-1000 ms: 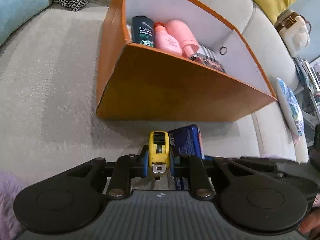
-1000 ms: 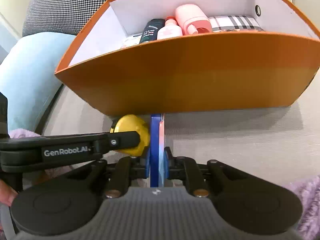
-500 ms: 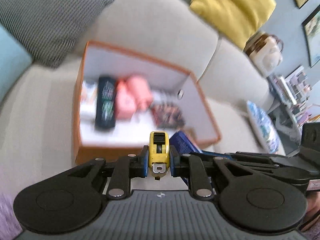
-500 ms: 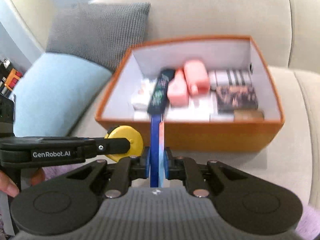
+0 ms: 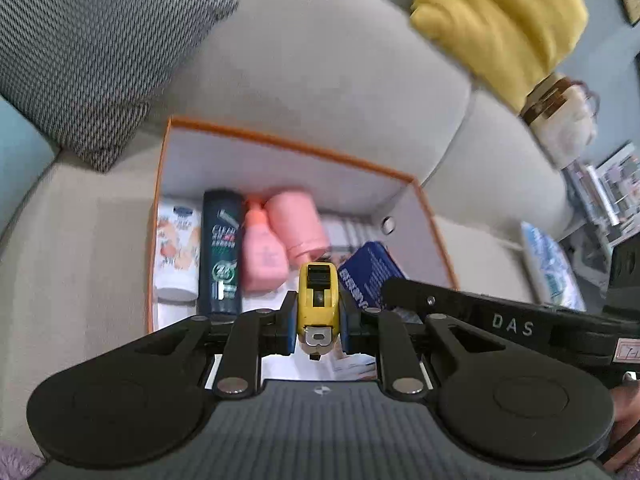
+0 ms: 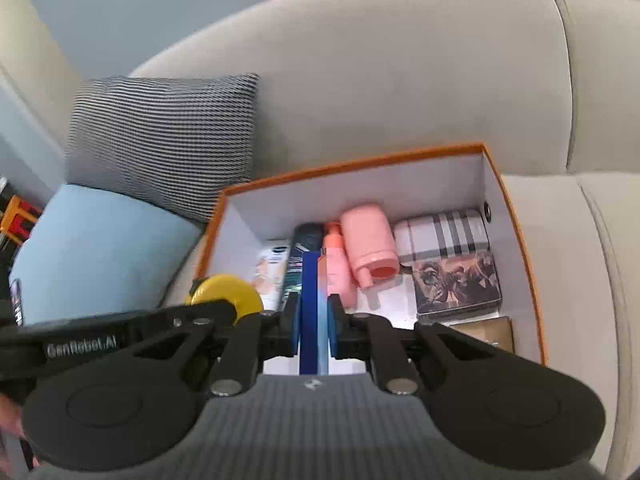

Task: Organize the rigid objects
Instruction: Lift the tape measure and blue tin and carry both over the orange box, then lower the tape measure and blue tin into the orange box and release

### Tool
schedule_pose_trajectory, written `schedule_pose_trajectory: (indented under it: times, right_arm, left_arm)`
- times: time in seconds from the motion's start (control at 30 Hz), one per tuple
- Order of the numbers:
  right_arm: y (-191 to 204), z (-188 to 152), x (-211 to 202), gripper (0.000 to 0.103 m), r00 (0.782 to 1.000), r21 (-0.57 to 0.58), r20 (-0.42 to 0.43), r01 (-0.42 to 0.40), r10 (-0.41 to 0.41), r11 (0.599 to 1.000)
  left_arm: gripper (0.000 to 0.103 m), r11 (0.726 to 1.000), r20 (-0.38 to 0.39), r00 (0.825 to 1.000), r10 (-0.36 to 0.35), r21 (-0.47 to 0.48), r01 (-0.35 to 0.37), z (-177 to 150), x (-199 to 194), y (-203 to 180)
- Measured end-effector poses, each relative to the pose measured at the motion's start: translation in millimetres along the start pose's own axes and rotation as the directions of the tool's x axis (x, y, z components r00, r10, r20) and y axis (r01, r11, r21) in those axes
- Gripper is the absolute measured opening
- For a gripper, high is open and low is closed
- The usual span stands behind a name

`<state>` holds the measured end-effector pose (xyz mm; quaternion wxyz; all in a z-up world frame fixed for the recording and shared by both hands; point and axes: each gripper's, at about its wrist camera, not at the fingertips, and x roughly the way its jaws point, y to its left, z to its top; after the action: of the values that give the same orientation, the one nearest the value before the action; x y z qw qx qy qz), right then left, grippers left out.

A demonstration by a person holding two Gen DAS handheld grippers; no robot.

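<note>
My left gripper [image 5: 316, 316] is shut on a yellow tape measure [image 5: 317, 300] and holds it above the near edge of an orange box [image 5: 288, 146] with a white inside. My right gripper [image 6: 314, 324] is shut on a thin blue box [image 6: 312, 304], held edge-on over the same orange box [image 6: 516, 216]. The blue box also shows in the left wrist view [image 5: 370, 276], and the tape measure in the right wrist view [image 6: 226, 294]. Inside lie a dark shampoo bottle [image 5: 222, 248], two pink bottles [image 5: 298, 228] and a plaid case [image 6: 444, 234].
The orange box sits on a beige sofa seat [image 5: 80, 240]. A houndstooth cushion [image 6: 160, 136] and a light blue cushion [image 6: 92, 248] lie to its left. A yellow blanket [image 5: 500, 20] drapes the sofa back; a patterned box [image 6: 456, 284] lies in the orange box.
Both grippers have risen from the sofa seat in front of the box to above its near edge, each still holding its object. The box's inside now shows from above.
</note>
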<state>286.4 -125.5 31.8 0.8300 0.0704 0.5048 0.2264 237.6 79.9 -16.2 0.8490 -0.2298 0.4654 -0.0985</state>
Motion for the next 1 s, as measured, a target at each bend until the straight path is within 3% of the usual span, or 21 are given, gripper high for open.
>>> schedule_pose_trajectory:
  times: [0.23,0.5,0.7,1.0]
  right_arm:
    - [-14.7,-4.1,49.4,0.013,0.995,0.071,-0.085,0.056,-0.049,0.996]
    - [-23.2,-12.2,91.6,0.013,0.985,0.112,-0.162,0.082,-0.063,0.99]
    - [-23.1,-14.9,107.2,0.013,0.971,0.073,-0.234,0.068,-0.049,0.995]
    - [-23.9,-10.2,113.6,0.021,0.938,-0.066,-0.32,0.116,-0.131,0.991]
  left_arm:
    - [0.021,0.998,-0.082,0.995,0.065,-0.001,-0.065,-2.4,39.5,12.3]
    - [0.021,0.996,-0.12,0.989,0.086,-0.013,-0.088,-4.9,55.4,20.4]
    - [0.021,0.995,-0.135,0.986,0.094,-0.004,-0.095,-3.9,58.9,17.9]
    - [0.021,0.995,-0.16,0.982,0.097,0.011,-0.096,-3.4,65.3,18.5]
